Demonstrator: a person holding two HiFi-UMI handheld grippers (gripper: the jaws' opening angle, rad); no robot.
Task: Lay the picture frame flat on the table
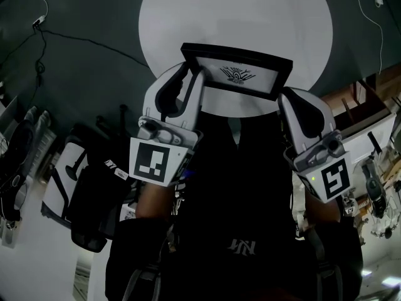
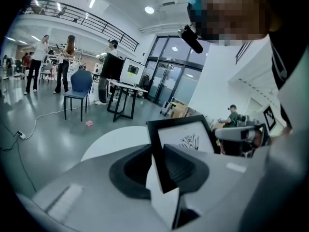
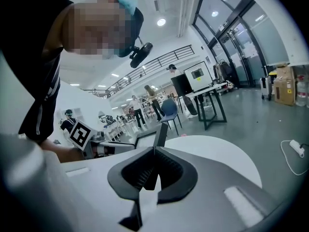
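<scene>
The picture frame [image 1: 237,73] is up at 12 o'clock, tipped over the near edge of the round white table [image 1: 188,17]. The left gripper [image 1: 193,80] pinches the frame's 9 o'clock side, with its jaws a little apart around it. The right gripper [image 1: 285,100] pinches the 3 o'clock side, with its jaws almost together.

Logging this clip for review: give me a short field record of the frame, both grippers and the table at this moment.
Picture frame: black border, white print with a dark drawing; tilted, not flat
Left gripper: shut on the frame's left edge
Right gripper: shut on the frame's right edge
Table: round, white, under the frame
Frame touching table: cannot tell
Task state: frame not yet laid down
</scene>
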